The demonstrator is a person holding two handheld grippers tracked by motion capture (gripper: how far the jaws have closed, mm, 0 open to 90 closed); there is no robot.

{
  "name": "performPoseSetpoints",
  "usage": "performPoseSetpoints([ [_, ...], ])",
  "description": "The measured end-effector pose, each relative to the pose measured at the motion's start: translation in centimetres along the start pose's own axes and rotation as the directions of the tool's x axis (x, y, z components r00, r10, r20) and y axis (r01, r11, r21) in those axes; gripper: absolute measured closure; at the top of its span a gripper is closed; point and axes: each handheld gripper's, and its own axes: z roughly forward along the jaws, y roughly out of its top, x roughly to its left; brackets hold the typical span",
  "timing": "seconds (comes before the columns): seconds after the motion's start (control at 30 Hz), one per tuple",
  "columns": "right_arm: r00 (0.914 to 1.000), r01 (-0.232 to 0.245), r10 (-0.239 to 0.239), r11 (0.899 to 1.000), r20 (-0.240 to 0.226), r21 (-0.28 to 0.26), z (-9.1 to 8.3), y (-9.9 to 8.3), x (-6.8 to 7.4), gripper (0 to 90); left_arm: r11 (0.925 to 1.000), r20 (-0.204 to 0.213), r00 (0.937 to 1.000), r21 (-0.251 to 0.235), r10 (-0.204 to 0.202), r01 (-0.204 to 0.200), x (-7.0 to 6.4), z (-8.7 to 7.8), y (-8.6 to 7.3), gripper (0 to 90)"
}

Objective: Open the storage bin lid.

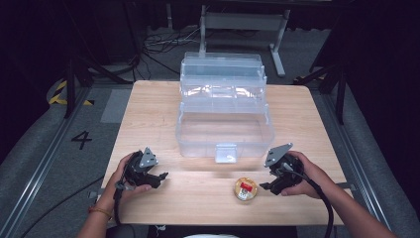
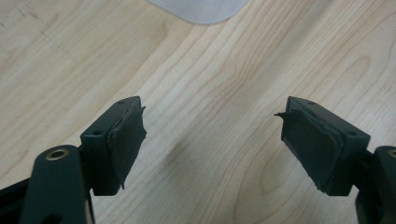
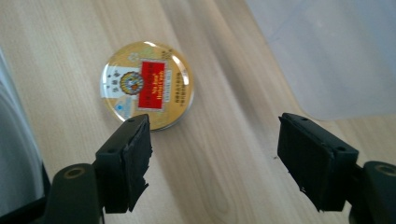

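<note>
We hold right gripper [image 3: 215,154] low over table [image 1: 198,193], jaws spread wide, nothing between pads. Round golden tin [image 3: 146,84] lies flat just ahead, beside left jaw of that view, not touched; we judge it is next thing to grasp. In high view tin [image 1: 246,189] sits near front edge, just left of right gripper [image 1: 267,187]. Left gripper [image 2: 212,140] also spread, empty, over bare wood, well apart from tin. Clear plastic box [image 1: 224,119] stands open in middle of table, trays stepped back, probably ready to receive tin.
</note>
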Motion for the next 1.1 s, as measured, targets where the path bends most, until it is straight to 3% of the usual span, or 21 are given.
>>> performPoseSetpoints([
  [0.07,1.0000,-0.002,0.002,1.000,-0.008,0.007,0.2,0.1,0.2,26.5,0.9995,0.009,0.9995,0.012,-0.030,0.030,0.3,0.4,-0.5,21.6],
  [0.17,0.9992,0.018,-0.017,1.000,-0.037,0.022,0.7,0.7,0.7,26.7,0.9970,0.029,0.9967,-0.012,-0.077,0.077,0.6,0.5,-1.2,21.5],
  [0.33,0.9977,0.038,-0.036,0.998,-0.057,0.044,1.8,1.5,1.3,27.6,0.9870,0.057,0.9869,-0.047,-0.151,0.154,1.3,0.7,-2.1,18.3],
  [0.6,0.9914,0.067,-0.056,0.994,-0.118,0.087,3.4,2.9,2.5,26.2,0.9865,0.053,0.9864,-0.044,-0.155,0.158,1.2,0.7,-2.1,17.1],
  [0.77,0.9918,0.086,-0.072,0.988,-0.105,0.131,4.6,3.3,3.1,23.7,0.9855,0.048,0.9858,-0.046,-0.161,0.163,1.2,0.7,-2.1,17.1],
  [0.8,0.9893,0.119,-0.105,0.983,-0.101,0.142,4.8,3.3,3.0,23.3,0.9855,0.048,0.9858,-0.046,-0.161,0.163,1.2,0.7,-2.1,17.1],
  [0.9,0.9867,0.128,-0.110,0.980,-0.120,0.153,5.2,3.4,2.9,20.6,0.9855,0.047,0.9858,-0.045,-0.161,0.164,1.2,0.7,-2.1,17.1],
  [0.93,0.9885,0.109,-0.091,0.982,-0.121,0.153,5.5,3.5,2.9,18.7,0.9855,0.047,0.9858,-0.045,-0.161,0.163,1.2,0.7,-2.1,17.1],
  [1.1,0.9883,0.116,-0.097,0.978,-0.118,0.176,6.6,3.9,2.7,19.5,0.9855,0.047,0.9858,-0.045,-0.161,0.163,1.2,0.7,-2.1,17.1],
])
